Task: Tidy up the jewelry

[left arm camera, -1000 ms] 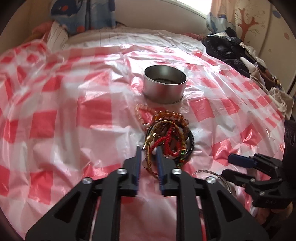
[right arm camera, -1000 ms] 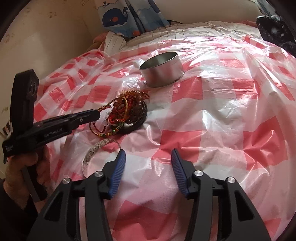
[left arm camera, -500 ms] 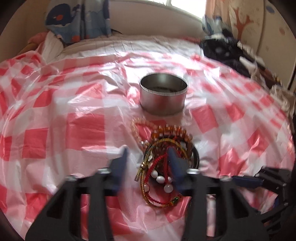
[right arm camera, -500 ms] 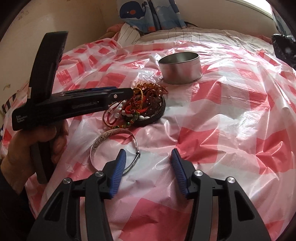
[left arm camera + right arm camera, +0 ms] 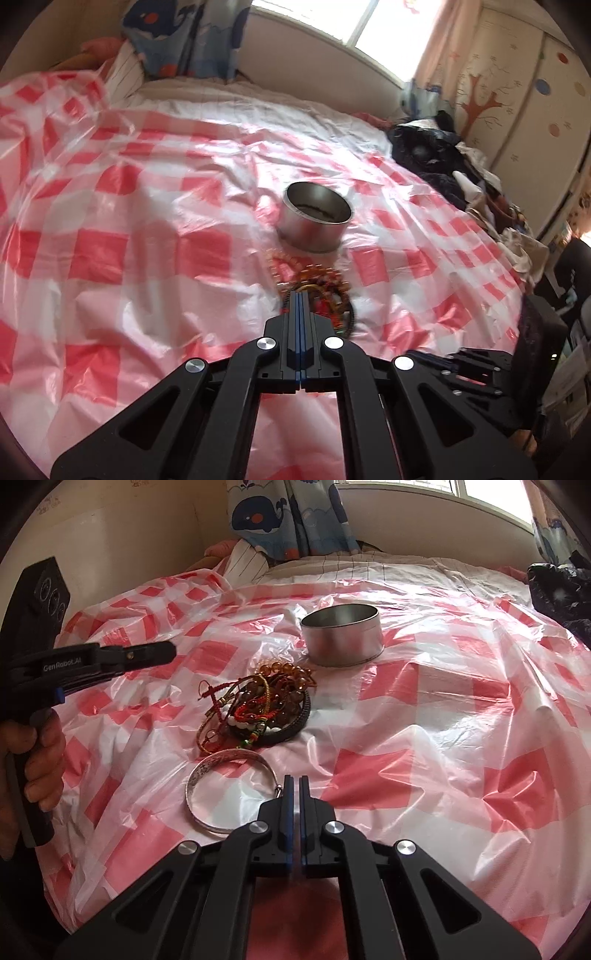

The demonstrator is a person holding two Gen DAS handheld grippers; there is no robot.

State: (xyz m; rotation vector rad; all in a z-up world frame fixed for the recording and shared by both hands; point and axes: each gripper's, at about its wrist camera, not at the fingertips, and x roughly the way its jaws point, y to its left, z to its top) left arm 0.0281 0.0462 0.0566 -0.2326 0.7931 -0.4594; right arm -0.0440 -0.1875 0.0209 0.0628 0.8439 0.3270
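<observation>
Only my right view shows the one silver bangle (image 5: 231, 790); my right claw (image 5: 294, 786) is pressed together at its rim, my left claw (image 5: 300, 301) pressed together, one tin (image 5: 317, 221) beyond.

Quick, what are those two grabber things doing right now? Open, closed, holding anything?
Left gripper: closed, holding nothing, raised clear of the bracelet pile.
Right gripper: closed beside the silver bangle; whether it pinches the rim cannot be told.

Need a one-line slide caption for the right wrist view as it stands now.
Right gripper shut beside a silver bangle, bracelet pile and open tin ahead, left gripper raised.
</observation>
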